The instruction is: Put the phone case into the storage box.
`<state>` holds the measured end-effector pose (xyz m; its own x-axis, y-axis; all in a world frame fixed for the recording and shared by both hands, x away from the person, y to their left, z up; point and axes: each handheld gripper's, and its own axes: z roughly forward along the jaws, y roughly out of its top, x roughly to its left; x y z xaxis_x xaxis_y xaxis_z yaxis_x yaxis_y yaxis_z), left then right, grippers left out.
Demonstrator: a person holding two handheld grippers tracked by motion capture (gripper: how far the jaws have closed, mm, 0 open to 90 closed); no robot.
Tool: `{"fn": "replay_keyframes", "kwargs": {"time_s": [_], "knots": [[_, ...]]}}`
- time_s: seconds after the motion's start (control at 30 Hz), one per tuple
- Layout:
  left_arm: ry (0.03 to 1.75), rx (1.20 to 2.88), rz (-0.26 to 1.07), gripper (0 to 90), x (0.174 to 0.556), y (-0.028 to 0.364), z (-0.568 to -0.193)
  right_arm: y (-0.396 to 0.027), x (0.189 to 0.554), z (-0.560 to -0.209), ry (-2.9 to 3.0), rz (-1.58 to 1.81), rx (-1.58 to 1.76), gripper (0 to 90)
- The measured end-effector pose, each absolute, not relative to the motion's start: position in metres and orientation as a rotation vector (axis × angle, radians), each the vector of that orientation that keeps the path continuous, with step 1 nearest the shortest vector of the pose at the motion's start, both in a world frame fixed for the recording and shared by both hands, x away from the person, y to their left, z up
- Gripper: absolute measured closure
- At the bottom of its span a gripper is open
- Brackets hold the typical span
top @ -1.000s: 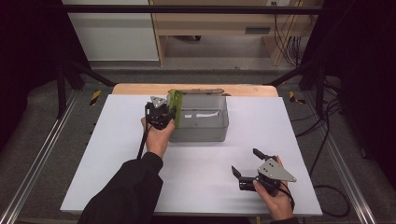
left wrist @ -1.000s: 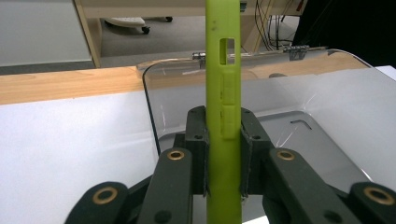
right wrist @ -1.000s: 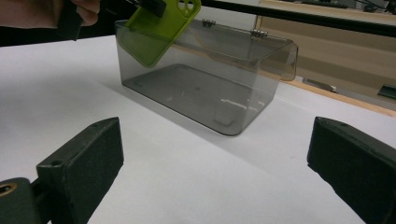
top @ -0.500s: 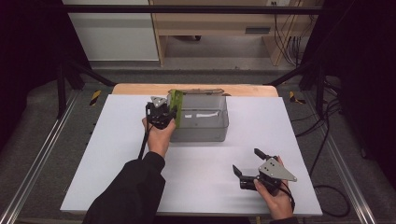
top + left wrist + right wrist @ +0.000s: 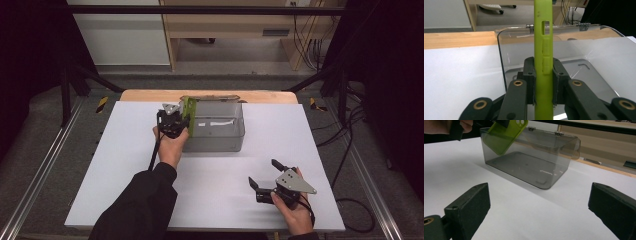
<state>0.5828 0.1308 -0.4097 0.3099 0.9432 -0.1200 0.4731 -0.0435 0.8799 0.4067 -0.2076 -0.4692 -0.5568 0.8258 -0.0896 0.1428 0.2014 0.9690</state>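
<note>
My left gripper (image 5: 176, 120) is shut on a lime green phone case (image 5: 188, 110), held upright and edge-on at the left end of a smoky see-through box (image 5: 216, 134). In the left gripper view the case (image 5: 543, 45) stands between both pads, with the box's open top (image 5: 596, 55) behind it. In the right gripper view the case (image 5: 504, 135) hangs tilted over the box's near left corner (image 5: 531, 167). My right gripper (image 5: 263, 173) rests near the table's front right, jaws wide open, nothing between them (image 5: 539, 202).
The box stands at the back middle of a white tabletop (image 5: 125, 165) with a wooden strip (image 5: 145, 95) along its far edge. Metal rails (image 5: 45, 165) run along both sides. Cables (image 5: 350, 150) trail at the right.
</note>
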Motion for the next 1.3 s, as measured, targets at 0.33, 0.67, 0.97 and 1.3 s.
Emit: {"fn": "replay_keyframes", "kwargs": {"time_s": [0.33, 0.67, 0.97, 1.3], "knots": [[1.311, 1.667, 0.632, 77.3, 0.5854, 0.1316, -0.4126, -0.2054, 0.4067, -0.4693, 1.859, 1.391, 0.893, 4.1], [1.315, 1.68, 0.624, 77.2, 0.5862, 0.1316, -0.4146, -0.2054, 0.4067, -0.4691, 1.861, 1.391, 0.892, 4.1], [1.327, 1.675, 0.623, 77.2, 0.5878, 0.1353, -0.4153, -0.2052, 0.4065, -0.469, 1.863, 1.392, 0.889, 4.1], [1.339, 1.675, 0.618, 77.2, 0.5888, 0.1357, -0.4166, -0.205, 0.4065, -0.4688, 1.863, 1.391, 0.889, 4.1]]}}
